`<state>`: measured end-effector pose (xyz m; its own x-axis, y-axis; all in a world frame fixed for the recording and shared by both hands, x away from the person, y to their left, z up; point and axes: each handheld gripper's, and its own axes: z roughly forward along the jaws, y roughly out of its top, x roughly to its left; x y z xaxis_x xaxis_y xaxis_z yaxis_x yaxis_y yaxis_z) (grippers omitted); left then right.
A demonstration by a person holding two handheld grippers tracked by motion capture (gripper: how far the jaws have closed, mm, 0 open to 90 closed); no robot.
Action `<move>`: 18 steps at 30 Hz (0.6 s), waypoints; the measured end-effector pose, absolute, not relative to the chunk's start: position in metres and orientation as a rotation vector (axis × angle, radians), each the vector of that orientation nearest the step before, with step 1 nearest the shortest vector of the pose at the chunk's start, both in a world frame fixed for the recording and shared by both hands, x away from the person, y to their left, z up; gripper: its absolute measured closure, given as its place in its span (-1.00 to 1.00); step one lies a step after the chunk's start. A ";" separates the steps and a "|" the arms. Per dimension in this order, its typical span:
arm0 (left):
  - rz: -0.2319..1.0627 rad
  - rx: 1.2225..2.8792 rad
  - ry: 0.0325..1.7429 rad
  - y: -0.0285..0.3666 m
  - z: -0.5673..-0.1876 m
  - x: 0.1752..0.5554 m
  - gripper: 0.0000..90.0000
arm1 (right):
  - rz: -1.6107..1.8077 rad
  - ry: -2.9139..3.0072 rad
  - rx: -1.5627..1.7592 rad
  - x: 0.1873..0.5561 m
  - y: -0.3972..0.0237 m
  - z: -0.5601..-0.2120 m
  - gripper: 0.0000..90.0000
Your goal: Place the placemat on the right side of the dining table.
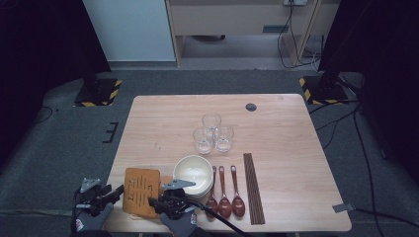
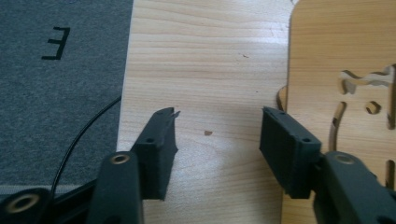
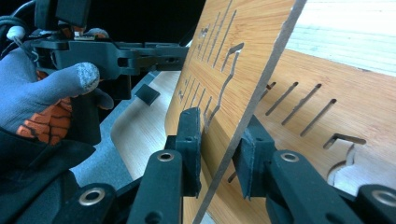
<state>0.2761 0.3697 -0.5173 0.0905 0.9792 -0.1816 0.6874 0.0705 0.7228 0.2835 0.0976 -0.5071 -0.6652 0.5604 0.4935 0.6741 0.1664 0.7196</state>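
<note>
At the table's front left corner lies a thin wooden board (image 1: 142, 190) with cut-out slots. My right gripper (image 1: 153, 202) reaches in from the right and is shut on that board's edge. In the right gripper view my right gripper (image 3: 219, 144) has the held board (image 3: 233, 28) tilted up on edge between its pads, above a second slotted board (image 3: 327, 84) that lies flat. My left gripper (image 1: 118, 190) is just left of the board, in a gloved hand (image 3: 46, 93). In its own view my left gripper (image 2: 217, 135) is open over bare table, its right jaw beside the board (image 2: 327, 56).
A stack of cream bowls (image 1: 193, 173) stands right of the boards. Three brown spoons (image 1: 225, 197) and a bundle of dark chopsticks (image 1: 253, 187) lie beyond it. Three clear glasses (image 1: 212, 133) cluster mid-table. The table's left edge and grey carpet (image 2: 56, 93) are close to my left gripper.
</note>
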 end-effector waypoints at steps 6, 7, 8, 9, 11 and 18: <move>0.517 1.693 1.657 0.369 -0.518 0.276 0.19 | -1.514 -2.338 -1.211 0.284 0.101 -0.505 0.58; 0.517 1.693 1.657 0.369 -0.518 0.276 0.20 | -1.514 -2.338 -1.211 0.284 0.101 -0.505 0.58; 0.513 1.688 1.656 0.369 -0.517 0.276 0.22 | -1.510 -2.335 -1.218 0.284 0.102 -0.506 0.58; 0.515 1.687 1.654 0.369 -0.517 0.276 0.23 | -1.510 -2.336 -1.219 0.284 0.102 -0.506 0.58; 0.516 1.684 1.649 0.369 -0.517 0.275 0.25 | -1.509 -2.330 -1.223 0.285 0.102 -0.506 0.59; 0.534 1.684 1.612 0.366 -0.511 0.273 0.26 | -1.544 -2.283 -1.220 0.284 0.098 -0.502 0.73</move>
<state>0.2729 0.3661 -0.5115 0.1269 0.9741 -0.1873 0.6695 0.0552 0.7408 0.2844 0.0979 -0.5022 -0.6657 0.5451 0.5096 0.6759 0.1509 0.7214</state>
